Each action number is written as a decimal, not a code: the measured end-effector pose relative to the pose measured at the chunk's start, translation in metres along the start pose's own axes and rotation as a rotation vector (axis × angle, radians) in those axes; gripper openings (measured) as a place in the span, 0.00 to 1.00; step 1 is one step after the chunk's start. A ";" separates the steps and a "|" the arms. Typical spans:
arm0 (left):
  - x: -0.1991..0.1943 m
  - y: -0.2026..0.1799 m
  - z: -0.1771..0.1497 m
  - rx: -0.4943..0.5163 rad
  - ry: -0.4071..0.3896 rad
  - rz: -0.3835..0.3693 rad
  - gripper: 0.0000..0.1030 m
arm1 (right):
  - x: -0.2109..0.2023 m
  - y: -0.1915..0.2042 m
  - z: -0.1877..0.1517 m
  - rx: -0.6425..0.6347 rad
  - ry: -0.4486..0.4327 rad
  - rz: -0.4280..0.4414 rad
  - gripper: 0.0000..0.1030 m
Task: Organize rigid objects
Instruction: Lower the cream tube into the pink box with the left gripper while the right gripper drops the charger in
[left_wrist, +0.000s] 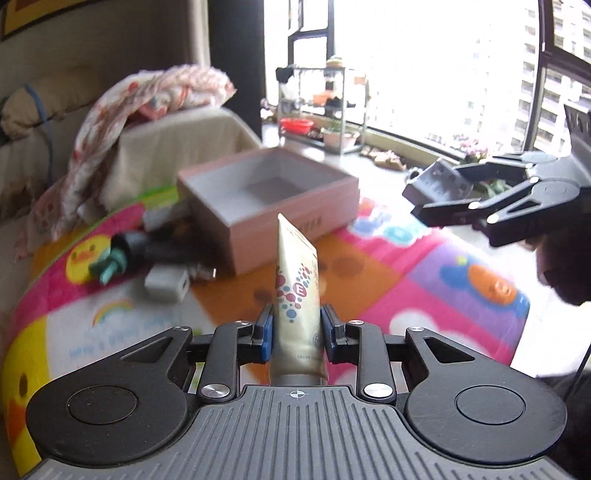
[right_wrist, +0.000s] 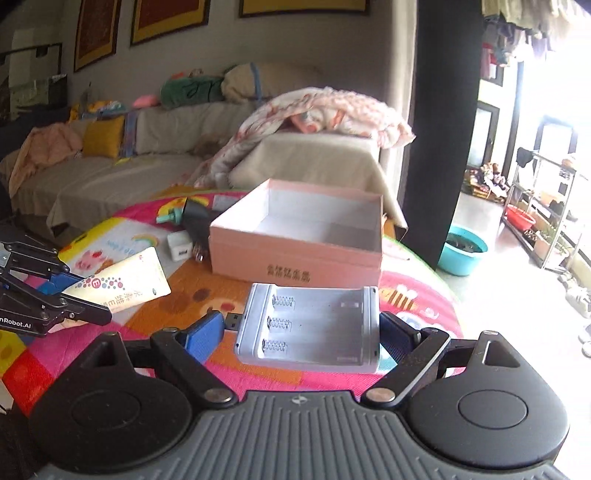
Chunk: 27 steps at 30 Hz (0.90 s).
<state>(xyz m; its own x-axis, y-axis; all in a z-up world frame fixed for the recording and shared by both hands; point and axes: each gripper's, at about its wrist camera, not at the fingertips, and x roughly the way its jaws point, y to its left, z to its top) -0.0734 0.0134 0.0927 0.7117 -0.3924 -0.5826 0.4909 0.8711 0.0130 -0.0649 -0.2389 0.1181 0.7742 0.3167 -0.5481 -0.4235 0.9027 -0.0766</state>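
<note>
From the left tool (left_wrist: 296, 334) we face the window; from the right tool (right_wrist: 303, 334), the sofa. Both sit low, sharing the pink box (left_wrist: 273, 206) (right_wrist: 299, 236).

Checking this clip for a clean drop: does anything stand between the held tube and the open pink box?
Nothing visible does. The left gripper holds the tube above the mat, and the pink box lies directly ahead, open. The charger and black adapter lie off left.

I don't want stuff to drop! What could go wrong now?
The cream tube is pinched low by the left gripper, so its long top might tip or slide out. The right gripper is open around the battery charger; closing off-centre could push it away from the pink box.
</note>
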 end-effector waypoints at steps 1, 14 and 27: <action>-0.002 0.002 0.022 0.004 -0.046 -0.004 0.29 | -0.004 -0.005 0.008 0.006 -0.033 -0.007 0.87; 0.130 0.070 0.168 -0.231 -0.083 -0.018 0.30 | 0.087 -0.020 0.123 0.009 -0.156 -0.034 0.90; 0.061 0.158 0.013 -0.485 -0.196 0.161 0.30 | 0.093 -0.003 -0.007 0.079 0.050 0.058 0.89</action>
<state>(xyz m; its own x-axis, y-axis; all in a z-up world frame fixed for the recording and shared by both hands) 0.0542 0.1228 0.0700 0.8618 -0.2499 -0.4413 0.1129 0.9429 -0.3135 0.0057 -0.2145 0.0614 0.7243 0.3556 -0.5907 -0.4270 0.9040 0.0207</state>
